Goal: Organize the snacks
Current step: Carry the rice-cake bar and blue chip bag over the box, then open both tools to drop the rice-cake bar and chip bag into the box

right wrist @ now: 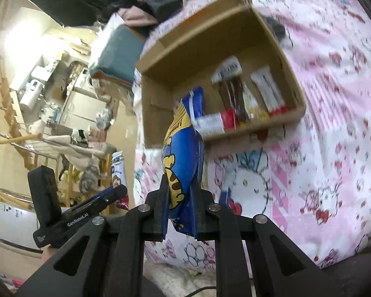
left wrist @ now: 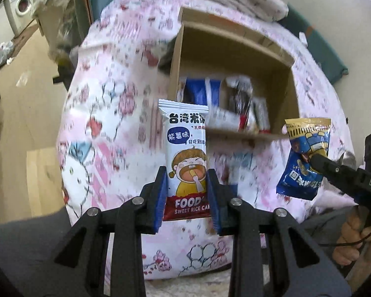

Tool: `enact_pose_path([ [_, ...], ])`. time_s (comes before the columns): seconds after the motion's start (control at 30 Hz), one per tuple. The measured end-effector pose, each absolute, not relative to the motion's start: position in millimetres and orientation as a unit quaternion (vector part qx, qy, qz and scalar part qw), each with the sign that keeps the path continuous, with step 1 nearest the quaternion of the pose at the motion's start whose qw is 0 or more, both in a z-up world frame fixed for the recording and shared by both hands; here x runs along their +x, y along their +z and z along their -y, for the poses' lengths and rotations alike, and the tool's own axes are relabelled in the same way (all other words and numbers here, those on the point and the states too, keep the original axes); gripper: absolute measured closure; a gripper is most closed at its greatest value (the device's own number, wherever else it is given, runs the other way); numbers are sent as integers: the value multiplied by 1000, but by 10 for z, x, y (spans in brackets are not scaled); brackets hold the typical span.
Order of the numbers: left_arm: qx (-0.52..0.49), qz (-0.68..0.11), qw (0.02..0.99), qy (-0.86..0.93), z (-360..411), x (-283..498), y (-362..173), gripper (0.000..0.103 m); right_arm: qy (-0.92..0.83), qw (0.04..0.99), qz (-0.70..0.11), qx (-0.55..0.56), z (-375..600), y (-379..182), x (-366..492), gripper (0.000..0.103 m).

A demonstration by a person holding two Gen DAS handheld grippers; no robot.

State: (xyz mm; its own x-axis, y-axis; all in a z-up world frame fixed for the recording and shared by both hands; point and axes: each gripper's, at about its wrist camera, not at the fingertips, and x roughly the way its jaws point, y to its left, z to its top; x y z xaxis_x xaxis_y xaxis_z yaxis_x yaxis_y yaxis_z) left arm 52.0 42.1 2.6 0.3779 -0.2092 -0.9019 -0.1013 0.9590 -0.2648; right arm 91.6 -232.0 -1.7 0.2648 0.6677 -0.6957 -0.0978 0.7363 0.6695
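Cardboard box already contains several snacks. Outstanding: left gripper clamps a rice cake packet, right gripper a blue snack bag, both short of the box.

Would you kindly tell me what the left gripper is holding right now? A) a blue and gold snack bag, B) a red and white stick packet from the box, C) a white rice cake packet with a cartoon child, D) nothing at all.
C: in the left wrist view the left gripper is shut on the white rice cake packet, while the blue and gold snack bag is in the right gripper.
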Motion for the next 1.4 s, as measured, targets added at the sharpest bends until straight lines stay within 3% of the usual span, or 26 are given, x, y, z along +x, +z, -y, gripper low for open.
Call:
enact_pose_path([
  [0.57,-103,-527,842,-44,-162,1331,319,76,211,803,-491,263,2559,308,1595,88],
  [1.07,-105,-539,835,-44,-75,1860,-293,76,183,796,-525,238,2466,-340,1914,88],
  [1.4,-60,-519,851,-47,36,1901,-403,76,167,796,-537,223,2429,-491,1959,88],
])
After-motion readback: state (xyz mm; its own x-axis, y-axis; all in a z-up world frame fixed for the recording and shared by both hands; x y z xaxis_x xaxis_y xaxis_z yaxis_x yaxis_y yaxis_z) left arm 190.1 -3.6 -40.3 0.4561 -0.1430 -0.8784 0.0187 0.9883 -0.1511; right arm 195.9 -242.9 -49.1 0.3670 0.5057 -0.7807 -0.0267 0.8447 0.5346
